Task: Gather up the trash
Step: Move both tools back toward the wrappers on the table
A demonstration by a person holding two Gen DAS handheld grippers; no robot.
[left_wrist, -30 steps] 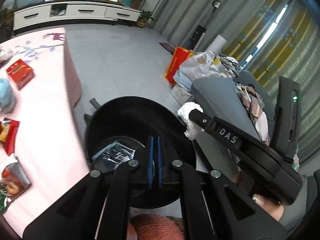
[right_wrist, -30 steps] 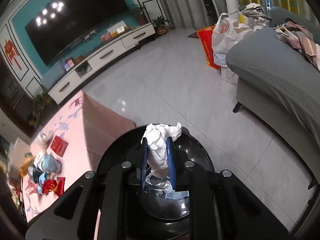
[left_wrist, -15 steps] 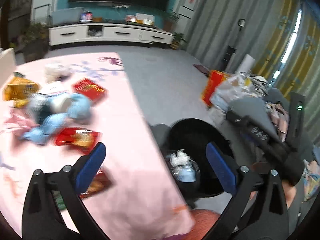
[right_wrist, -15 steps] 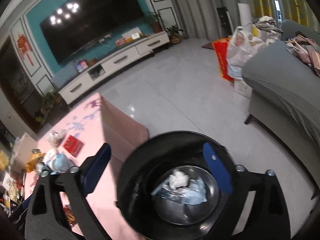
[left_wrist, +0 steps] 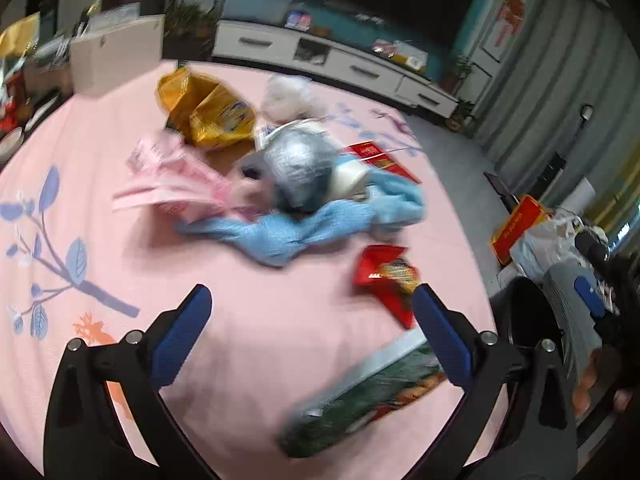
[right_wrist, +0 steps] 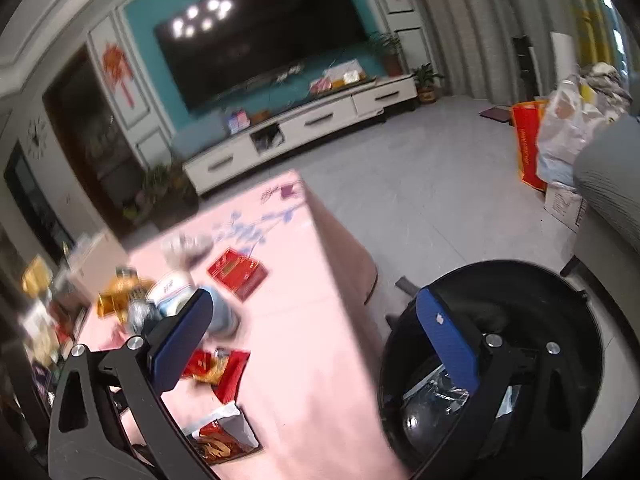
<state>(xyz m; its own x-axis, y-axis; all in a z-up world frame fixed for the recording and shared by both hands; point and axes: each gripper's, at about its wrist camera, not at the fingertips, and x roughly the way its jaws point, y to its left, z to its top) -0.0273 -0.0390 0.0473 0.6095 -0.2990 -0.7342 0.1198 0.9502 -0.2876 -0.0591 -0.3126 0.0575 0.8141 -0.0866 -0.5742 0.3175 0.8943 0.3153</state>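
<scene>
My left gripper [left_wrist: 312, 332] is open and empty above the pink table [left_wrist: 100, 208]. Ahead of it lies a heap of trash: a blue cloth [left_wrist: 316, 224], a silver crumpled bag [left_wrist: 300, 164], yellow packets [left_wrist: 216, 112], a pink wrapper [left_wrist: 180, 180], a red snack wrapper [left_wrist: 390, 276] and a green snack packet [left_wrist: 360, 404] near the right finger. My right gripper [right_wrist: 316, 344] is open and empty, straddling the table edge and the black trash bin [right_wrist: 560, 292], which holds crumpled plastic [right_wrist: 432, 396]. The bin's rim also shows in the left wrist view [left_wrist: 520, 300].
A red packet [right_wrist: 236, 272] and red wrappers [right_wrist: 216, 368] lie on the table in the right wrist view. A grey sofa [right_wrist: 612, 184] stands right of the bin. Bags [right_wrist: 560, 136] sit on the floor. A white TV cabinet [right_wrist: 304, 128] lines the far wall.
My right gripper opened and dropped the white tissue into the bin, then swung left. My left gripper opened and moved from over the bin to over the table's trash heap.
</scene>
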